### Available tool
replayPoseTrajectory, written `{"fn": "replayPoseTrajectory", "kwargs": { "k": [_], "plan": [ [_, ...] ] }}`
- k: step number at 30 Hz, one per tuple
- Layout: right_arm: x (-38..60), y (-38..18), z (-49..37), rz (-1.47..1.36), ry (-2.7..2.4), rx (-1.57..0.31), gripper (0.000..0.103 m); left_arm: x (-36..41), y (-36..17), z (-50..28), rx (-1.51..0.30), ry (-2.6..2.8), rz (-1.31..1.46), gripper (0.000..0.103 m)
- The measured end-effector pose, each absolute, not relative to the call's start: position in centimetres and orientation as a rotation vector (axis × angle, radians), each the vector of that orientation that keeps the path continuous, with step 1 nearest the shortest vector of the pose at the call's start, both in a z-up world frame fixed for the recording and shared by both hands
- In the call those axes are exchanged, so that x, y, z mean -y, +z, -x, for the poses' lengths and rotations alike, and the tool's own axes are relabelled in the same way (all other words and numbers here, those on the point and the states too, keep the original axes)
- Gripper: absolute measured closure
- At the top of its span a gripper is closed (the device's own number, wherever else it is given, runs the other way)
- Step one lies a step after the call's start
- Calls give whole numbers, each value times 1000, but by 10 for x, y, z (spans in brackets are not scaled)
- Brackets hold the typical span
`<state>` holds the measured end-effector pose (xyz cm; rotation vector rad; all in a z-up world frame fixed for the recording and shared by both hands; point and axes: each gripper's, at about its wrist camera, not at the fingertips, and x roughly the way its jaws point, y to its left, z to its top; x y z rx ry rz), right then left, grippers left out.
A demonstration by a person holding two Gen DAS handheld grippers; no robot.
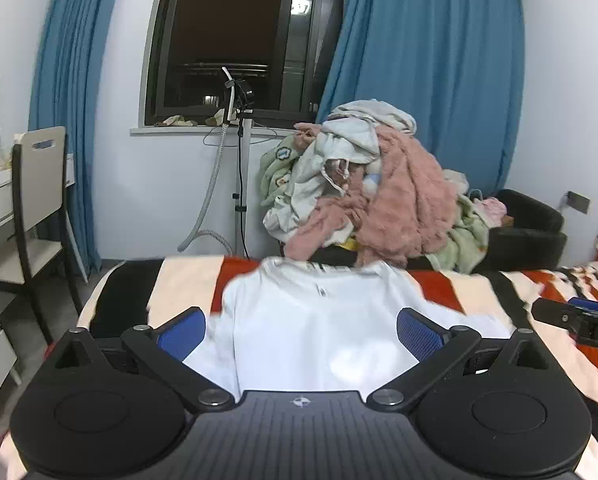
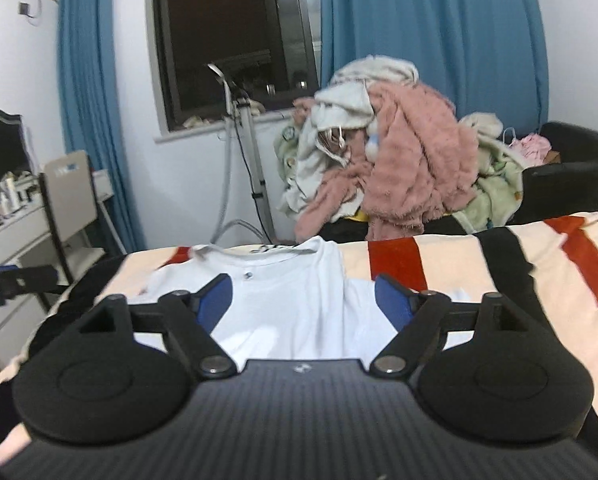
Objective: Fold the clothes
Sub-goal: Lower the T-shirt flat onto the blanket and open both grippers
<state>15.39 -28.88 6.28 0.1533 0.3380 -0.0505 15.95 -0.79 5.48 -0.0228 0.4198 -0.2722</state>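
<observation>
I have the white cotton T-shirt [image 1: 319, 328] lying flat on the striped red, black and cream bedspread [image 1: 479, 292], collar toward the far edge at 12 o'clock, so its long axis runs straight away from me, from hem to collar. My left gripper [image 1: 301, 330] hangs above the shirt with its blue-padded jaws spread wide and nothing between them; the shirt body fills the gap and runs off toward 12 o'clock. My right gripper [image 2: 303, 300] is likewise spread and empty, and there the shirt sits slightly toward 11 o'clock, with a sleeve or side flap trailing to 2 o'clock past the right pad. I judge both hands about equally near, each suited to its own side for a lengthwise fold. The left view shows the right gripper's tip at 3 o'clock and the shirt's left edge against the bedspread; the right view gives the collar and the right-side flap more plainly, and the left gripper's tip at 9 o'clock. Beyond, at 12 to 1 o'clock, the heap of pink, white and green unfolded clothes [image 2: 391, 160] waits.
</observation>
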Motion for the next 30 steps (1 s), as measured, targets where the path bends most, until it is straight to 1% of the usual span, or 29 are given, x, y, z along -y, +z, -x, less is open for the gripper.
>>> {"fn": "replayPoseTrajectory", "kwargs": {
  "k": [3,7,8,11,16,30],
  "plan": [
    [263,63,-97,-125,-17,-327,21,1,50,-103,-425,-267,52,0],
    [243,53,-42,-105,36,-248,21,-11,36,-48,-396,-220,74,0],
    [240,49,-32,-104,45,-231,21,-14,31,-39,-388,-212,83,0],
    [241,32,-28,-126,32,-258,22,-23,12,-17,-374,-196,122,0],
    [244,6,-23,-165,11,-301,22,-25,-9,-17,-398,-173,140,0],
    [253,-3,-31,-237,3,-290,22,-24,-29,-42,-426,-124,164,0]
  ]
}}
